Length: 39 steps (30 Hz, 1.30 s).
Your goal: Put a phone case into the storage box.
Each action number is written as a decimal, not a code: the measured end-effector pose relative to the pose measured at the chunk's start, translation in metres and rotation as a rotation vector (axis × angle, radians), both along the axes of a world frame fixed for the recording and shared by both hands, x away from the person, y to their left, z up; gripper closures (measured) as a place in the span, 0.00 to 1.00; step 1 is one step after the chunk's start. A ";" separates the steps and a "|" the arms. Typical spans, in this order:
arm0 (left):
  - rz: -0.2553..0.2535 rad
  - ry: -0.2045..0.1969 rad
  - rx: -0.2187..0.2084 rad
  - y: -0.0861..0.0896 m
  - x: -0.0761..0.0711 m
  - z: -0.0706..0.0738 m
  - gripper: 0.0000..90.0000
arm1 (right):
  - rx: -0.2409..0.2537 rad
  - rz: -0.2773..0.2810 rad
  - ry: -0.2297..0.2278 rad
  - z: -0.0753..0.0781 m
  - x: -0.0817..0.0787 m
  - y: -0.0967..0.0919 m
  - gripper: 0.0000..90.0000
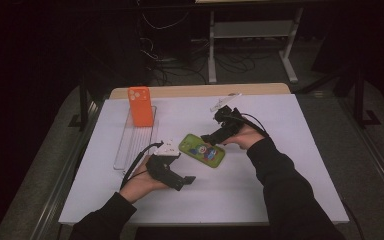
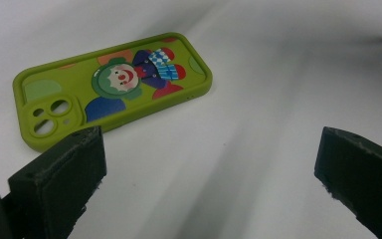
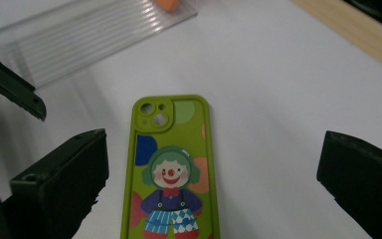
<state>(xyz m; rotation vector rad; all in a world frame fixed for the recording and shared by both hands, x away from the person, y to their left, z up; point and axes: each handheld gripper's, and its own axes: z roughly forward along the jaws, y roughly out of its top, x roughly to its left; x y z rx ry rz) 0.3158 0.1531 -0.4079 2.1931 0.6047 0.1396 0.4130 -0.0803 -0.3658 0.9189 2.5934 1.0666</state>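
A green phone case printed with a clown lies face-down in the middle of the white table. My left gripper rests on the table just in front of and to the left of it. In the left gripper view my left gripper is open, with the green case lying beyond its jaws. My right gripper hovers at the case's far right end. In the right gripper view my right gripper is open, and the green case lies between and below its jaws.
An orange phone case stands upright at the far end of a clear ribbed rack on the left. The white table sheet ends at a wooden strip at the back. The left gripper's jaw tip shows beside the rack.
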 end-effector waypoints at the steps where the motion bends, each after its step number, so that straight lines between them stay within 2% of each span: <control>1: 0.000 0.001 0.000 0.000 0.000 0.000 0.00 | -0.018 0.009 0.006 -0.003 0.000 0.002 0.00; 3: 0.007 0.003 -0.019 -0.001 -0.001 0.000 0.00 | -0.052 0.022 0.020 -0.009 0.001 0.005 0.00; 9: 0.003 0.001 -0.008 -0.001 -0.001 0.000 0.00 | -0.106 0.038 0.069 -0.025 0.003 0.012 0.00; 13: -0.003 0.000 -0.003 -0.001 -0.001 0.000 0.00 | -0.141 0.053 0.060 -0.035 0.004 0.015 0.00; 21: 0.000 0.011 -0.007 -0.003 -0.002 -0.001 0.00 | -0.197 0.077 0.101 -0.055 0.002 0.024 0.00; 31: -0.007 0.005 -0.003 -0.002 -0.001 -0.001 0.00 | -0.252 0.095 0.135 -0.069 -0.002 0.029 0.00; 39: -0.005 0.010 -0.003 -0.003 -0.001 -0.002 0.00 | -0.280 0.104 0.136 -0.073 -0.005 0.032 0.05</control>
